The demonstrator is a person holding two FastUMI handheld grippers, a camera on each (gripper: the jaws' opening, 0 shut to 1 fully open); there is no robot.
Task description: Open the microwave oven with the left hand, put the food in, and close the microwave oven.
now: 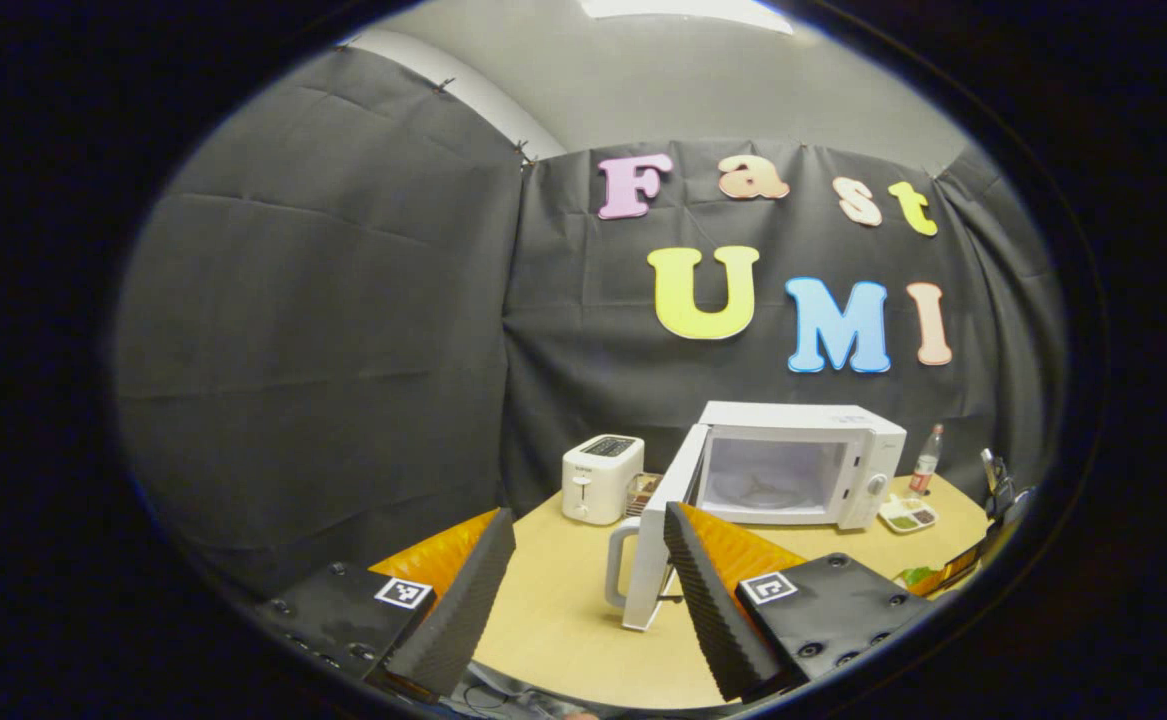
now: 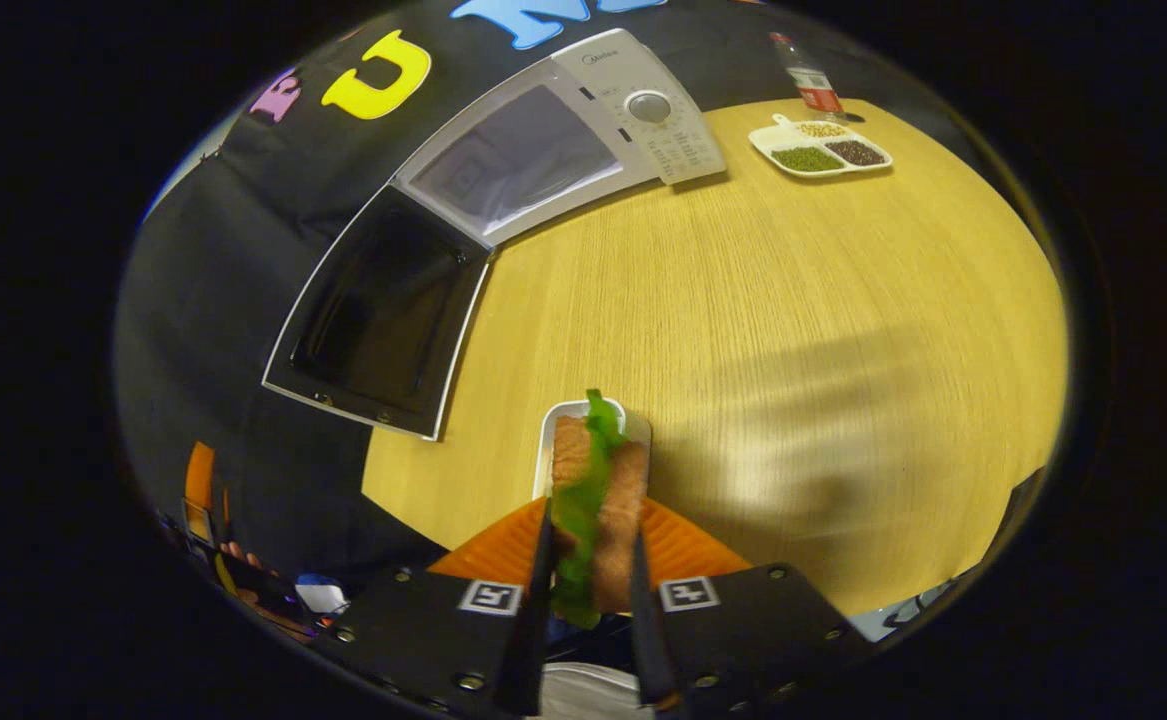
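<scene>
Right gripper (image 2: pixel 588 560) nearest the lens: both fingers pinch a sandwich (image 2: pixel 598 500), bread either side with green lettuce sticking out the top and bottom. Just past the fingertips, a small white tray (image 2: pixel 553 425) sits near the table's front edge; can't tell whether the sandwich touches it or hangs above it.

Left gripper (image 1: pixel 588 560): fingers spread wide, nothing between them, held over the wooden table (image 1: pixel 563 620) in front of the microwave (image 1: pixel 803 465).

Microwave stands at the back of the table against the black wall cloth. Door (image 1: pixel 658 545) is swung fully open to its left side, handle (image 1: pixel 615 565) facing outward; in the left gripper view the door's lower edge sits just beyond the right-hand finger. Cavity is open and lit, looks empty inside.

In the right gripper view the open door (image 2: pixel 383 310) overhangs the table's left edge. Wide bare tabletop between sandwich and cavity.

Edges occupied: toaster (image 1: pixel 601 478) left of the door, a small rack just beside it; divided snack dish (image 2: pixel 821 150) and a bottle (image 2: pixel 808 80) right of the control panel, near the far right rim.
</scene>
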